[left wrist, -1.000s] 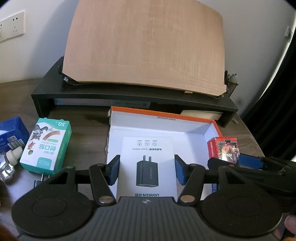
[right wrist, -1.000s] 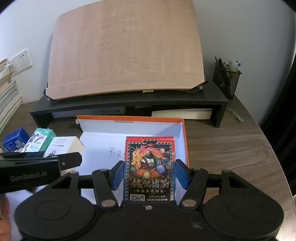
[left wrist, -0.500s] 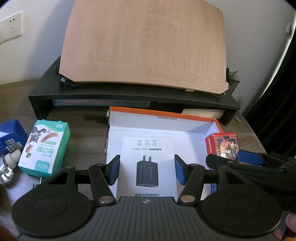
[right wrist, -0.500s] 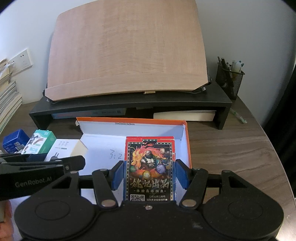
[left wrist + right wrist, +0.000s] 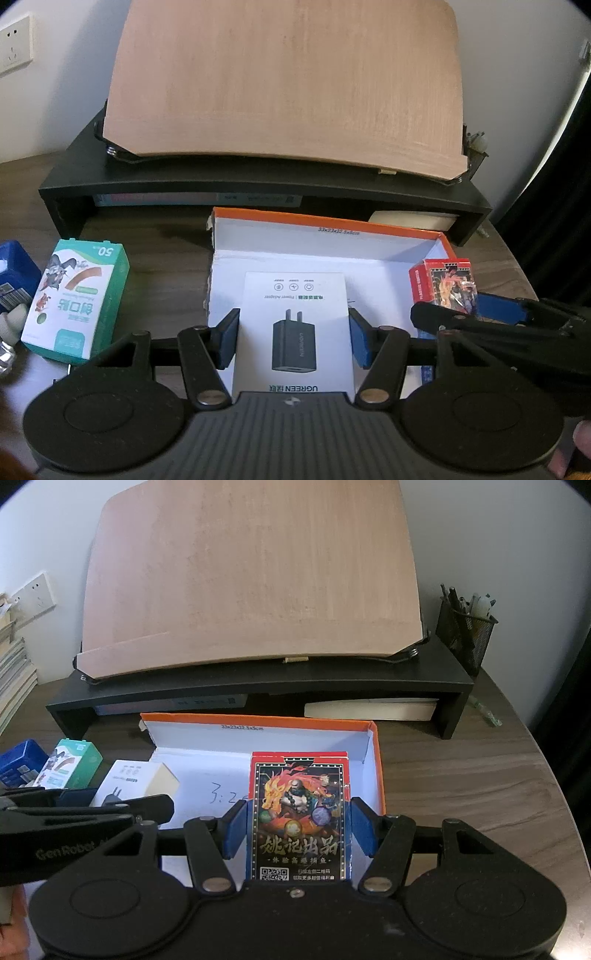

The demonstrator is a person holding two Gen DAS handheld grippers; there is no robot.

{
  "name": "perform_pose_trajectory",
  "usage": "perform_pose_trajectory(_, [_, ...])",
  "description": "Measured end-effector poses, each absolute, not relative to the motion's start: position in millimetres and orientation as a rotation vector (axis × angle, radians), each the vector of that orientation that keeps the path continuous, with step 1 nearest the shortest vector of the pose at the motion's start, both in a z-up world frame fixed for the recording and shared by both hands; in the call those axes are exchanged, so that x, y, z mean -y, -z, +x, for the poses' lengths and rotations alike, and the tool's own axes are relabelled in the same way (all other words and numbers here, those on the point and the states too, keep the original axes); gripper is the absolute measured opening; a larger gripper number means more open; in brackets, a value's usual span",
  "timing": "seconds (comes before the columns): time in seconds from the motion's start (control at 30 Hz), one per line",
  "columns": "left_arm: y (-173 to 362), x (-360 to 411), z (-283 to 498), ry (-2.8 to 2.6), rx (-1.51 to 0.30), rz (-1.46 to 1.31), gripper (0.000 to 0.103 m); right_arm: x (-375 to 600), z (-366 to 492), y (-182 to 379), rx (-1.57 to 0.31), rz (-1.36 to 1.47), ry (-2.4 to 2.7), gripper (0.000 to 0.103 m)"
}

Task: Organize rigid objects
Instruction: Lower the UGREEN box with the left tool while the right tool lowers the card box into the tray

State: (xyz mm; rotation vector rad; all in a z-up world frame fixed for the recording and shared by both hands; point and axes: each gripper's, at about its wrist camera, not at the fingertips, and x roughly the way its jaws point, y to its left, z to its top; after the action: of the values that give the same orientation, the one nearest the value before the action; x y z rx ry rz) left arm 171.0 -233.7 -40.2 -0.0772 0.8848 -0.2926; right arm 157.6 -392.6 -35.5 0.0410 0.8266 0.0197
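My left gripper [image 5: 294, 341] is shut on a white power adapter box [image 5: 295, 314], held over the left half of an open white carton with an orange rim [image 5: 332, 218]. My right gripper [image 5: 299, 827] is shut on a red and black playing card box [image 5: 299, 812], upright over the right half of the same carton [image 5: 258, 719]. The card box [image 5: 443, 288] and the right gripper's dark fingers [image 5: 480, 321] show at the right of the left wrist view. The adapter box [image 5: 136, 779] sits in the left gripper at the left of the right wrist view.
A green plaster box [image 5: 74, 295] and a blue box [image 5: 14, 280] lie left of the carton on the wooden desk. Behind it stands a black riser [image 5: 258, 681] bearing a tilted wooden board [image 5: 251, 572]. A mesh pen holder [image 5: 465, 635] stands far right, stacked books [image 5: 14, 679] far left.
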Motion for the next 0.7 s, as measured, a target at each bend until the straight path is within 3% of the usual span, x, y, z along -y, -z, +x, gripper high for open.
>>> perform_pose_trajectory(0.7, [45.7, 238.3, 180.3, 0.291, -0.899, -0.065, 0.059, 393.1, 164.1, 39.0, -0.829, 0.044, 0.006, 0.071])
